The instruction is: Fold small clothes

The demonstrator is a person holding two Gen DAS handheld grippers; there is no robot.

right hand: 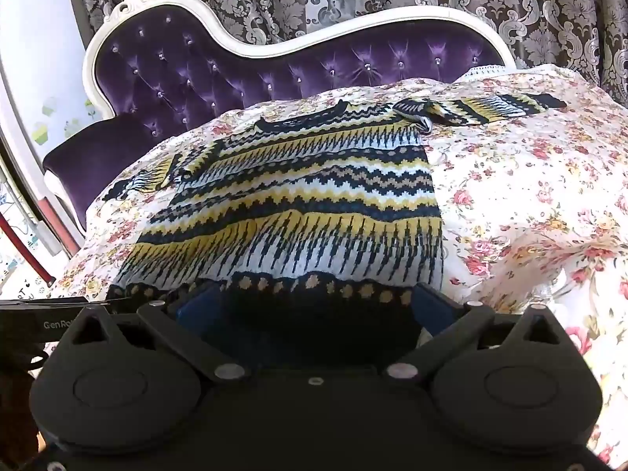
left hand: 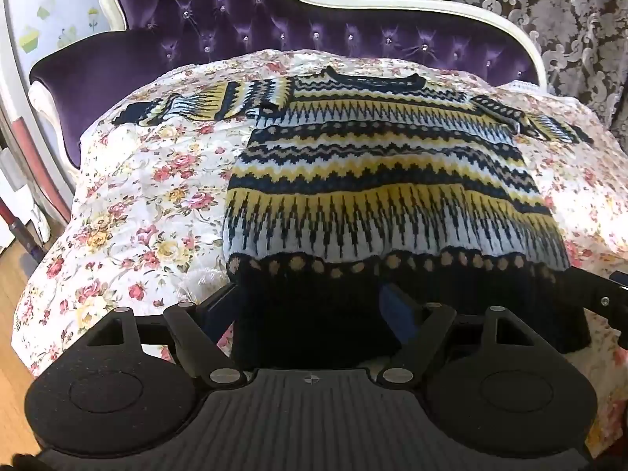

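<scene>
A small knitted sweater (left hand: pixel 376 165) in yellow, white and dark blue zigzag bands lies flat with its sleeves spread and its neck at the far side. Its black hem band (left hand: pixel 314 306) is nearest to me. My left gripper (left hand: pixel 310 306) stands open over the hem's left corner, with the band between its fingers (left hand: pixel 396 306). In the right wrist view the same sweater (right hand: pixel 298 204) shows. My right gripper (right hand: pixel 310 306) is wide open, and the hem's right part (right hand: pixel 314 314) lies between its blue pads (right hand: pixel 428 306). I cannot see either pair of pads pressing the fabric.
The sweater rests on a floral quilt (left hand: pixel 149 204) spread over a purple tufted couch (left hand: pixel 219 27) with a white frame. Patterned curtains (right hand: pixel 510 4) hang behind. Wooden floor (left hand: pixel 11 314) shows at the left. The other gripper shows at the view edges (left hand: pixel 604 294) (right hand: pixel 43 322).
</scene>
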